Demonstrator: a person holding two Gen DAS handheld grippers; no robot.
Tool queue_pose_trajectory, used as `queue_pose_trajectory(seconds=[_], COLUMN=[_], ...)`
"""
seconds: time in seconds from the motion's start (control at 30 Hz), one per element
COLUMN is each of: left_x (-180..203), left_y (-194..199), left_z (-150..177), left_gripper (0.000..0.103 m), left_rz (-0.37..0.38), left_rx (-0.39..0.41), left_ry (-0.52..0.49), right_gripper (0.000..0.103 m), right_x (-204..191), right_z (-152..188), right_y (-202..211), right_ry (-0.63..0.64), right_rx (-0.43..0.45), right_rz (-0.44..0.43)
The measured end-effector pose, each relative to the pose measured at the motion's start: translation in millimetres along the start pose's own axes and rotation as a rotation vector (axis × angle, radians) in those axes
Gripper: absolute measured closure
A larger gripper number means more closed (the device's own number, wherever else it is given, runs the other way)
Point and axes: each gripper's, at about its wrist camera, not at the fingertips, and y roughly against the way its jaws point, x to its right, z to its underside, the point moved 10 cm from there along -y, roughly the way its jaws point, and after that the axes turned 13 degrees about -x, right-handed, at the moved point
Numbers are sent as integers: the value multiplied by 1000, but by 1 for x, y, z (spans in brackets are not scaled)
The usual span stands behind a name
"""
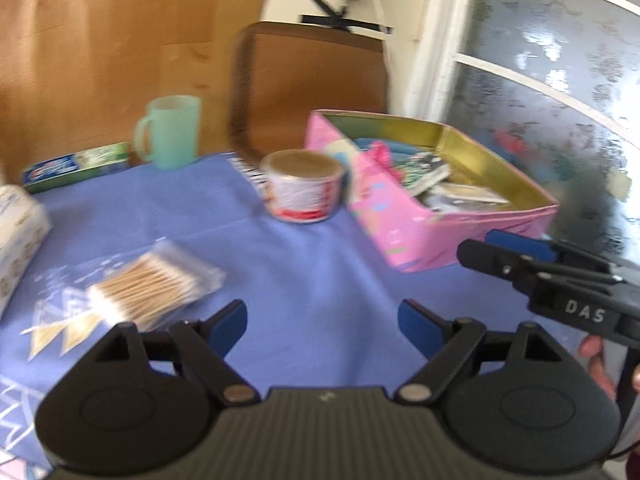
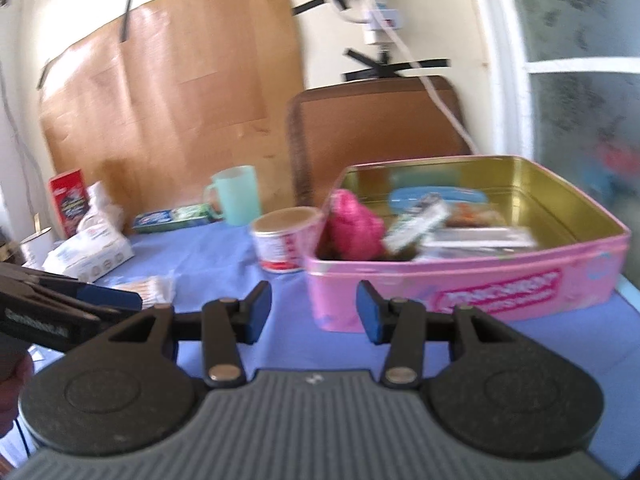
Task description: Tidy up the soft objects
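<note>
A pink tin box (image 1: 404, 220) (image 2: 460, 284) with a gold inside stands on the blue cloth, holding a pink fluffy thing (image 2: 352, 226) and several packets. A clear bag of cotton swabs (image 1: 152, 286) (image 2: 154, 286) lies at the left, near a white tissue pack (image 1: 18, 236) (image 2: 90, 250). My left gripper (image 1: 322, 326) hovers open over bare cloth, between the swabs and the tin, with nothing between its fingers. My right gripper (image 2: 312, 314) is open and empty in front of the tin's near wall; it also shows in the left wrist view as the right gripper (image 1: 520, 254).
A round red-and-white tub (image 1: 306, 186) (image 2: 286, 238) stands beside the tin. A mint mug (image 1: 172, 132) (image 2: 236, 196) and a toothpaste box (image 1: 78, 170) (image 2: 172, 218) sit at the cloth's far edge. A brown chair back (image 1: 312, 84) and cardboard panel stand behind. A red carton (image 2: 68, 196) is far left.
</note>
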Motion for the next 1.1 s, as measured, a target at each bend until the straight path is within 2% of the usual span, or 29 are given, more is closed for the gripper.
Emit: queue_pose_trajectory(seconds=[0.23,0.43,0.73,0.87,1.1], left_x=[-33,-33,2,19,48], left_y=[6,4,-4,-3,-9], left_z=[16,17,12,10,9], left_gripper=[17,17,13,8,6], left_rz=[-33,-14,3,1,35], left_rx=[-8,-9,-15,-10,-37], left_ry=[63,65,-20,-55,-111], right_gripper=[53,53,52,38,35], right_x=[-46,-59,-11,15,51], right_z=[0,-2,-6,-6,-3], right_y=[-20,-13,19,31,41], right_ry=[60,87,-47,-141,-257], right_rx=[-42,-26,61,103,141], right_rz=[-64,-54,80,115,131])
